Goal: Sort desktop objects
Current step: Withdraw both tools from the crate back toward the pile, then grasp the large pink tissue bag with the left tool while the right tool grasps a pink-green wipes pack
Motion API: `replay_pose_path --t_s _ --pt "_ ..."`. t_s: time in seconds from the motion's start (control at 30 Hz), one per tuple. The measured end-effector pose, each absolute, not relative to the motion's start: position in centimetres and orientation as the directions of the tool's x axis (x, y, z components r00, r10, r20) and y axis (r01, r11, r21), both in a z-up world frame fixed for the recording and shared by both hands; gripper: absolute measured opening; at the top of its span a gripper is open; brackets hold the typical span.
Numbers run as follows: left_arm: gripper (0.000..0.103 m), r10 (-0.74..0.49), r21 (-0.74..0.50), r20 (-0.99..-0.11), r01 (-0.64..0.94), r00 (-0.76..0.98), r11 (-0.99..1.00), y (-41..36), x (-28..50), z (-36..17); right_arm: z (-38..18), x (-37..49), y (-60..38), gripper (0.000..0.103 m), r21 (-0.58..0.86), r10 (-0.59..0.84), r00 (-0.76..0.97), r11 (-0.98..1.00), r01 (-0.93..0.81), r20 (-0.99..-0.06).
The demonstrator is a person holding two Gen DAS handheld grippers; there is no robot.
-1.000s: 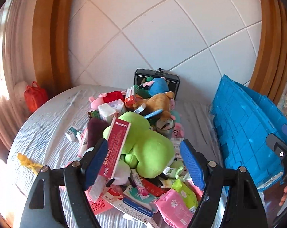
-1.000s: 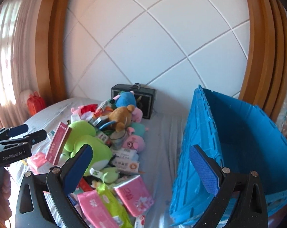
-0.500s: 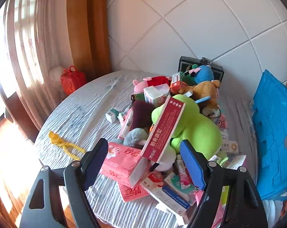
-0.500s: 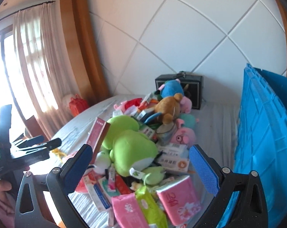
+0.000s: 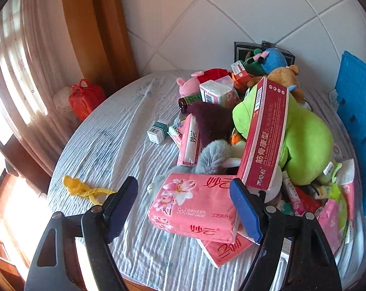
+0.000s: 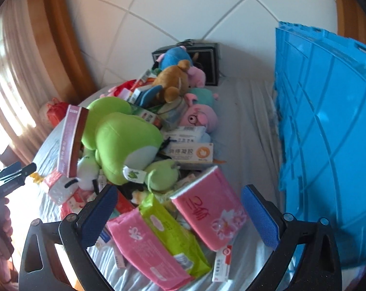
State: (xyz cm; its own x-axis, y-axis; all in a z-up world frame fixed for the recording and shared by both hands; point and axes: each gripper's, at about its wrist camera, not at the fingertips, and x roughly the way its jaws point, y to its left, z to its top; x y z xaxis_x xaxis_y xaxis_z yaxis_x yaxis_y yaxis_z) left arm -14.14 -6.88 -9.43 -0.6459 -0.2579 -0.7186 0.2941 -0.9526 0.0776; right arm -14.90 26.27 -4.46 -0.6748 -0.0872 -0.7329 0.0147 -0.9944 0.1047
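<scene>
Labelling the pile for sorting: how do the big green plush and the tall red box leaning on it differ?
The green plush is soft, rounded and plain lime; the red box is a rigid, flat-sided carton printed with white characters. The plush lies slumped on the pile, while the box stands tilted on end against it. Both sit on top of the clutter, ungripped.
</scene>
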Motion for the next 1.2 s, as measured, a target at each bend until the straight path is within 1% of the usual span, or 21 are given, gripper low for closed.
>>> replay_pose_path --t_s 0.1,0.17,0.3,0.4,0.53,0.7,0.83,0.87,0.93,0.97,1.07,1.17,1.2 --pt "0.078 -0.189 0.061 -0.739 0.214 -0.647 -0.975 -7.6 -14.3 -10.9 -6.3 -14.6 25.9 0.103 0.062 -0.004 -0.617 -0.995 -0.073 -0.787" --pt "0.078 -0.151 0.064 -0.763 0.158 -0.628 -0.985 -7.5 -14.5 -12.1 -7.6 -14.0 25.7 0.103 0.058 0.024 -0.585 -0.991 -0.121 -0.811" --pt "0.078 -0.121 0.035 -0.791 0.153 -0.6 -0.988 -8.4 -14.1 -13.4 -10.1 -13.1 25.9 0.103 0.111 0.01 -0.53 -0.974 -0.195 -0.848" --pt "0.078 -0.117 -0.008 -0.801 0.207 -0.586 -0.978 -9.3 -14.1 -13.4 -11.3 -13.0 25.9 0.103 0.091 0.024 -0.498 -0.975 -0.204 -0.867" --pt "0.078 -0.069 -0.095 -0.809 0.246 -0.584 -0.965 -9.5 -14.3 -12.6 -11.3 -13.2 26.8 0.103 0.102 0.013 -0.503 -0.974 -0.202 -0.864" --pt "0.078 -0.089 -0.068 -0.812 0.244 -0.577 -0.967 -7.5 -14.2 -12.0 -11.2 -13.7 27.3 0.103 0.104 -0.005 -0.513 -0.981 -0.164 -0.859" --pt "0.078 -0.042 -0.105 -0.824 0.225 -0.565 -0.969 -6.2 -14.8 -12.5 -11.2 -14.4 27.3 0.103 0.111 -0.03 -0.51 -0.985 -0.129 -0.86" --pt "0.078 -0.058 -0.082 -0.828 0.223 -0.558 -0.971 -6.0 -15.0 -12.9 -11.2 -14.6 27.2 0.103 0.11 -0.034 -0.508 -0.987 -0.121 -0.86" --pt "0.078 -0.129 0.005 -0.842 0.232 -0.523 -0.973 -6.0 -15.3 -14.1 -11.3 -14.9 27.0 0.103 0.108 -0.041 -0.5 -0.988 -0.106 -0.865" --pt "0.08 -0.148 0.028 -0.847 0.236 -0.51 -0.971 -6.5 -15.3 -14.7 -11.3 -15.0 26.8 0.103 0.106 -0.043 -0.497 -0.99 -0.098 -0.867" --pt "0.079 -0.218 0.071 -0.851 0.306 -0.477 -0.949 -9.6 -14.5 -16.0 -11.1 -15.0 26.2 0.103 0.085 -0.038 -0.496 -0.994 -0.074 -0.868" --pt "0.079 -0.32 0.163 -0.854 0.373 -0.411 -0.913 -13.3 -13.8 -17.8 -11.3 -15.1 25.9 0.103 0.085 -0.038 -0.489 -0.994 -0.073 -0.872" --pt "0.079 -0.323 0.168 -0.865 0.385 -0.384 -0.907 -14.6 -13.7 -18.5 -11.5 -15.2 25.8 0.103 0.088 -0.039 -0.484 -0.993 -0.078 -0.874"
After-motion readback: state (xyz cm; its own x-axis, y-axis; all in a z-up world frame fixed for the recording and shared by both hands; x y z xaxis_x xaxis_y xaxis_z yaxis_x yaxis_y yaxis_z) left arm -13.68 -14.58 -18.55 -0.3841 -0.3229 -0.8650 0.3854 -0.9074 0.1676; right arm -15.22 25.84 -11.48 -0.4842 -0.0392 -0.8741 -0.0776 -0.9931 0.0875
